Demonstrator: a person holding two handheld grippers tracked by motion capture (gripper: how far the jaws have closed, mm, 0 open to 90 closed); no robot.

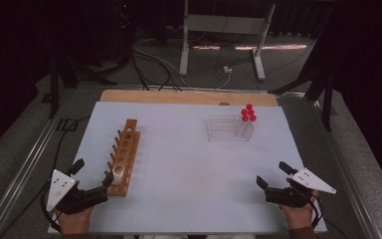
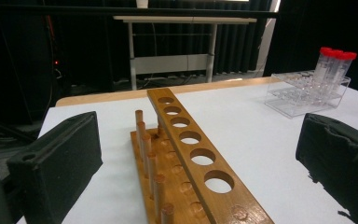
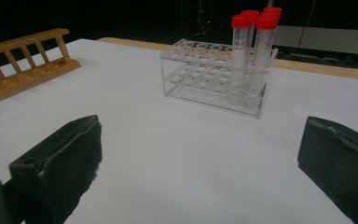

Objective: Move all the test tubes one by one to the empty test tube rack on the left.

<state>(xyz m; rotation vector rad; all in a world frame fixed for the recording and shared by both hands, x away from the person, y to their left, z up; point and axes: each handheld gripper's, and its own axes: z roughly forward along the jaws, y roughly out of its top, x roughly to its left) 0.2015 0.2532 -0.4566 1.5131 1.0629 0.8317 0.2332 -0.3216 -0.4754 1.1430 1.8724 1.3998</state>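
A wooden tube rack point(image 1: 124, 157) with a row of empty holes lies at the left of the white table point(image 1: 189, 174). My left gripper point(image 1: 93, 174) rests at the rack's near end, jaws open, nothing between them; in the left gripper view the wooden rack point(image 2: 191, 154) runs away between the open jaws of the left gripper point(image 2: 200, 140). A clear plastic rack point(image 1: 230, 128) stands at the far right with several red-capped tubes point(image 1: 248, 113) upright in its right end. My right gripper point(image 1: 272, 174) sits open near the front right edge, facing the clear rack point(image 3: 205, 74) and its tubes point(image 3: 256, 42).
A strip of bare wood point(image 1: 179, 97) runs along the table's far edge. Beyond it stand a metal-legged frame point(image 1: 224, 30) and floor cables point(image 1: 154, 64). Metal rails point(image 1: 25, 164) flank the table on both sides.
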